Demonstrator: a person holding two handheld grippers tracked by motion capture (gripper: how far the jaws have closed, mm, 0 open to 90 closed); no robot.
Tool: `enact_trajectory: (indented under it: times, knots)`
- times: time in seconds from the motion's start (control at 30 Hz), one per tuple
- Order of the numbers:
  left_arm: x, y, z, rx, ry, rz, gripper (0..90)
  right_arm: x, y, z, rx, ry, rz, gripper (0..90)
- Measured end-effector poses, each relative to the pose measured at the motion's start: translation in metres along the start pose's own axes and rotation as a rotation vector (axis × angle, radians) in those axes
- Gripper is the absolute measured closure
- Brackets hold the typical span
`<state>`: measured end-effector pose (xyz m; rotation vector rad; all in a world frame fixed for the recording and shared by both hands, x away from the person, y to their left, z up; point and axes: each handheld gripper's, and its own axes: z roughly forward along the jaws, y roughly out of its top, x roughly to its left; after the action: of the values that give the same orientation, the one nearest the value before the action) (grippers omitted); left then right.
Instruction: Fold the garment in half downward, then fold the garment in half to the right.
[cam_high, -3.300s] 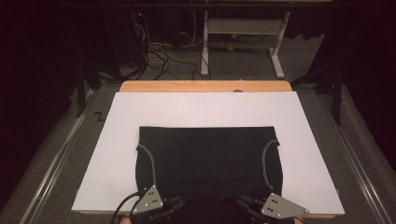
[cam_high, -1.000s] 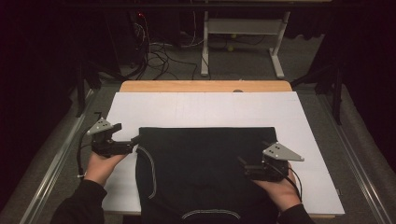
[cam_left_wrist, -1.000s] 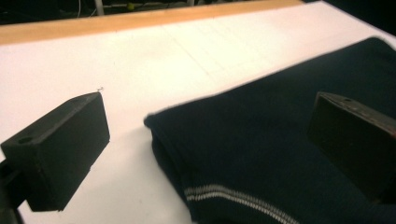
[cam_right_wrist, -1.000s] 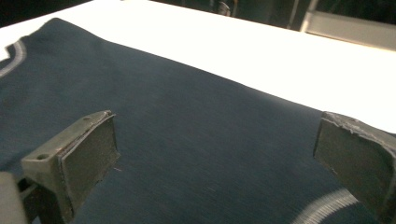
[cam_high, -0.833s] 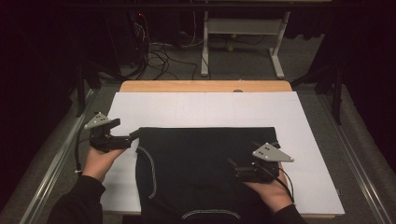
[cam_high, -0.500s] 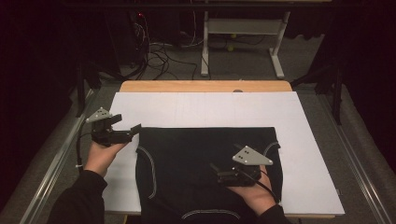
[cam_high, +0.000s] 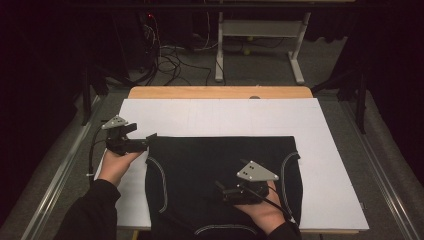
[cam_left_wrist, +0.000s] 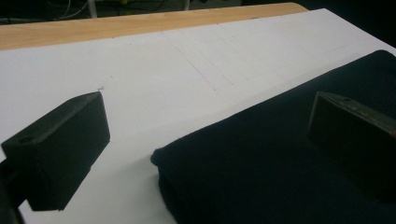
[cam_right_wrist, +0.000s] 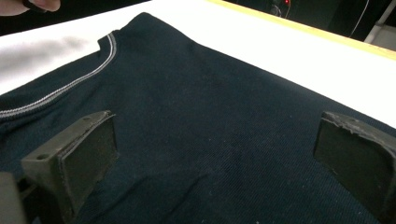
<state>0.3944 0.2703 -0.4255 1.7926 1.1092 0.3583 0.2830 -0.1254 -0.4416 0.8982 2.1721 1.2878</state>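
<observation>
Jaws gape wide on both: left gripper (cam_high: 148, 140) at black garment's (cam_high: 210, 170) corner, right gripper (cam_high: 223, 190) above its unlabelled middle.

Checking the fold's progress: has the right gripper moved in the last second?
Yes. The right gripper slid left and toward the person, from the black garment's right edge to over its middle.

both arms are in dark long sleeves (cam_high: 90, 212). each black two-jaw handheld gripper, left (cam_high: 145, 142) and right (cam_high: 222, 192), carries a grey three-cornered plate with small screws on top, trails a thin black cable, and has chunky matte black block jaws with a small hole.
</observation>
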Motion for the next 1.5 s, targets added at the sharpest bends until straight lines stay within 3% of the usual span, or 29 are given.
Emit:
enact_trajectory:
  times: [0.13,0.3,0.43,0.57,0.63,0.67,0.77,0.83,0.9,0.97,1.1,1.2,1.27,1.37,1.43,1.5]
  knots:
    - [0.0,0.0,0.006,0.006,0.001,0.006,0.0,0.005,0.0,-0.003,-0.008,0.007,-0.006,0.0]
    - [0.008,-0.003,0.014,0.043,0.006,-0.024,0.0,0.014,0.002,-0.005,-0.015,0.037,-0.01,0.0]
    - [0.015,-0.007,0.021,0.063,0.01,-0.069,0.3,0.024,0.002,-0.001,-0.013,0.062,-0.02,0.0]
    - [0.018,-0.011,0.031,0.128,0.008,-0.094,0.4,0.032,0.003,0.002,-0.007,0.08,-0.033,0.0]
    - [0.02,-0.014,0.034,0.15,0.035,-0.125,0.4,0.036,0.004,0.003,-0.005,0.083,-0.042,0.0]
    - [0.022,-0.015,0.034,0.152,0.025,-0.142,1.0,0.037,0.004,0.004,-0.004,0.082,-0.045,0.0]
    - [0.026,-0.021,0.035,0.142,0.041,-0.17,12.5,0.041,0.005,0.005,-0.002,0.084,-0.058,0.0]
    - [0.029,-0.026,0.039,0.163,0.026,-0.188,12.7,0.044,0.005,0.006,-0.003,0.09,-0.064,0.0]
    - [0.027,-0.03,0.043,0.194,0.042,-0.174,18.4,0.047,0.005,0.007,0.003,0.095,-0.065,0.0]
    - [0.027,-0.032,0.047,0.213,0.036,-0.179,18.5,0.05,0.005,0.008,0.011,0.107,-0.065,0.0]
    - [0.028,-0.029,0.052,0.197,0.032,-0.2,23.3,0.059,0.009,0.012,0.019,0.134,-0.079,0.0]
    - [0.023,-0.029,0.055,0.201,0.053,-0.168,32.2,0.071,0.01,0.018,0.034,0.162,-0.098,0.0]
    - [0.02,-0.03,0.056,0.211,0.036,-0.136,42.0,0.08,0.011,0.022,0.044,0.188,-0.106,0.0]
    - [0.015,-0.031,0.058,0.224,0.042,-0.093,52.0,0.094,0.012,0.031,0.066,0.221,-0.129,0.0]
    - [0.012,-0.032,0.058,0.235,0.073,-0.073,63.8,0.103,0.013,0.037,0.079,0.244,-0.141,0.1]
    - [0.01,-0.032,0.058,0.237,0.064,-0.053,72.9,0.111,0.014,0.044,0.096,0.27,-0.146,0.1]
